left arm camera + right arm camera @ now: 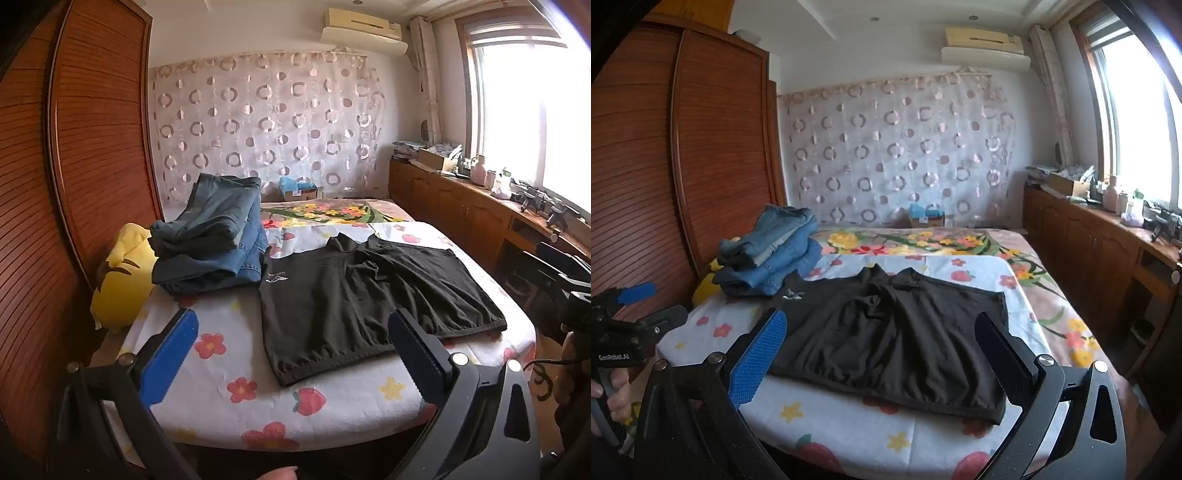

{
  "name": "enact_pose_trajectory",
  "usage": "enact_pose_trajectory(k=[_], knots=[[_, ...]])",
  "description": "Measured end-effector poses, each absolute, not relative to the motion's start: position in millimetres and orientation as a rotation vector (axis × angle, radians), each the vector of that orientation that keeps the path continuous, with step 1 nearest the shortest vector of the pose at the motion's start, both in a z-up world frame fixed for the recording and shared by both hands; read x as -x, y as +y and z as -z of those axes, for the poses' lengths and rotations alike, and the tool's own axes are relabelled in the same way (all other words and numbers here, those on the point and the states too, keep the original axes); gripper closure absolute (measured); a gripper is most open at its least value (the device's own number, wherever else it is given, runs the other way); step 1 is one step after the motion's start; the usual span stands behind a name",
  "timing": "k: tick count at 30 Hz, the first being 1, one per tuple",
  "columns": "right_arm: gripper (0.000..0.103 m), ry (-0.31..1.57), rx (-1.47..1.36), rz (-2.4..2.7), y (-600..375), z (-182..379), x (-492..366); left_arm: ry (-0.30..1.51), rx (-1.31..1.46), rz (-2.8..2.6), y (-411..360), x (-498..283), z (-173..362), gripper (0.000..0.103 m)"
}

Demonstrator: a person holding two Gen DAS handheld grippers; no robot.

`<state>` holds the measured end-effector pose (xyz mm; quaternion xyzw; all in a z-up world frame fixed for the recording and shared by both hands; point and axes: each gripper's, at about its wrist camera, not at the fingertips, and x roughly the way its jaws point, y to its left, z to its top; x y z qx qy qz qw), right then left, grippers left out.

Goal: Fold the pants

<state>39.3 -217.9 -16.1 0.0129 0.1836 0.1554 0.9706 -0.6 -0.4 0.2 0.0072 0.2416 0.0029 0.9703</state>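
Reading "GenRobot.AI", left gripper point(631, 291) and right gripper point(886, 354) spread fingers wide, empty, above black pants point(886, 332).

Bare sheet point(229, 325) left of shorts point(369, 295); jeans pile point(214, 243) blocks beyond

**Black shorts spread flat on a bed**

A pair of black pants point(354, 295) point(897, 328), short-legged, lies unfolded and flat on a flowered sheet. The elastic waistband faces 6 o'clock, the leg hems 12 o'clock. A small white logo sits at the 9 o'clock edge. Soft wrinkles gather mid-cloth.
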Motion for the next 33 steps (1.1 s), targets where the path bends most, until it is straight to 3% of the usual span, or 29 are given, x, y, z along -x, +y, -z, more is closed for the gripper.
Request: enact_pose_trajectory(k=[33], knots=[[0.0, 0.363, -0.02, -0.312, -216.8, 16.1, -36.0, 0.485, 0.007, -0.001, 3.0, 4.3, -6.7, 0.0]])
